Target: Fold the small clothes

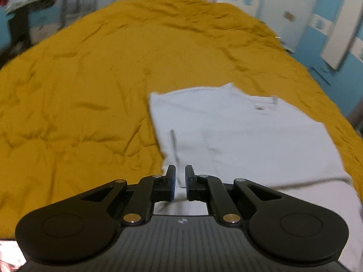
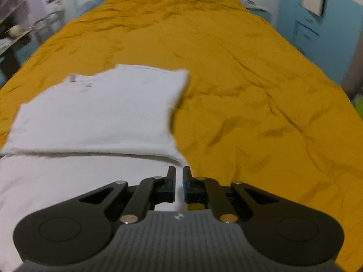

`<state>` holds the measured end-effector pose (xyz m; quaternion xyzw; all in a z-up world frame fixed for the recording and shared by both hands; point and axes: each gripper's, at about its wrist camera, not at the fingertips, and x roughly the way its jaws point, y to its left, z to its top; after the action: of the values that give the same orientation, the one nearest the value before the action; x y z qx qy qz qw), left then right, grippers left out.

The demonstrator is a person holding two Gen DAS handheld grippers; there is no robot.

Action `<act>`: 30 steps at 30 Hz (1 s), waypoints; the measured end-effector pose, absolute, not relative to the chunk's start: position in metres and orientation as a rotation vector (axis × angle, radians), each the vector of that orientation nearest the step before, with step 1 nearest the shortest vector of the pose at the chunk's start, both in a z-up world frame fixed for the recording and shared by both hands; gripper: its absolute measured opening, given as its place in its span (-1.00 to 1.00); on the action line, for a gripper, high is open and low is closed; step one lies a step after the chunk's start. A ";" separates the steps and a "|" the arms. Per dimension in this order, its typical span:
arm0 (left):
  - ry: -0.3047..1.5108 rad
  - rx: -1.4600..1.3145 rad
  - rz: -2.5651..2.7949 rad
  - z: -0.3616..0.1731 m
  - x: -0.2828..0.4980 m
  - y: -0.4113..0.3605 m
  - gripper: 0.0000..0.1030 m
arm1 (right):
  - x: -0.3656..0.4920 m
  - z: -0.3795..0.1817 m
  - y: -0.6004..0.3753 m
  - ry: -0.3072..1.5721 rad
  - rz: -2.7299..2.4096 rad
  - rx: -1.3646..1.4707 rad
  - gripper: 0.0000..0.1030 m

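white shirt [image 2: 97,108] on mustard bedspread [image 2: 249,79]

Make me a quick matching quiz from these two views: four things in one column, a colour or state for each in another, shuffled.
Things:
1. white shirt
2. bedspread
3. left tool
4. wall

States:
A. blue and white
B. mustard yellow, wrinkled
C. pads nearly together over white cloth
D. lying on the bed, partly folded

Pairs: 1-D, 2-B, 3-C, 4-A
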<state>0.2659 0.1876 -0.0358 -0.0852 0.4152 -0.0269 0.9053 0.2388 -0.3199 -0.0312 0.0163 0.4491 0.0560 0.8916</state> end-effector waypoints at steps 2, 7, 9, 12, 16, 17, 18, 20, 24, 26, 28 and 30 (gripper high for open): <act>0.848 -0.137 -0.108 -0.021 0.251 0.183 -0.71 | 0.227 -0.016 -0.314 0.916 0.164 -0.003 -0.93; 0.877 -0.038 -0.181 -0.004 0.213 0.170 -0.50 | 0.190 0.010 -0.301 0.904 0.263 -0.075 -0.77; 0.902 -0.042 -0.188 -0.005 0.194 0.172 -0.37 | 0.172 0.012 -0.300 0.914 0.263 -0.087 -0.57; 0.939 -0.097 -0.188 -0.016 0.168 0.178 -0.17 | 0.147 0.003 -0.308 0.956 0.246 -0.065 -0.48; 1.003 -0.171 -0.184 -0.037 0.132 0.185 -0.15 | 0.111 -0.018 -0.318 1.048 0.225 -0.020 -0.45; 1.019 -0.190 -0.182 -0.042 0.124 0.185 -0.11 | 0.102 -0.022 -0.320 1.066 0.222 -0.009 -0.40; 1.032 -0.209 -0.184 -0.046 0.118 0.185 -0.09 | 0.093 -0.025 -0.322 1.079 0.220 0.001 -0.36; 1.054 -0.248 -0.202 -0.054 0.104 0.185 0.02 | 0.079 -0.032 -0.327 1.095 0.215 0.020 -0.28; 1.107 -0.277 -0.215 -0.068 0.082 0.182 0.07 | 0.054 -0.044 -0.333 1.144 0.217 0.061 -0.20; 1.129 -0.301 -0.199 -0.078 0.071 0.183 0.07 | 0.044 -0.052 -0.336 1.164 0.215 0.066 -0.18; 1.141 -0.331 -0.187 -0.087 0.064 0.184 0.07 | 0.034 -0.060 -0.337 1.180 0.217 0.075 -0.17; 1.152 -0.358 -0.182 -0.097 0.058 0.183 0.07 | 0.029 -0.069 -0.336 1.200 0.223 0.088 -0.18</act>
<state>0.0580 0.1825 -0.0974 -0.1682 0.5409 -0.0855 0.8197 0.0288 -0.3364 -0.0690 0.0411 0.5631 0.1047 0.8187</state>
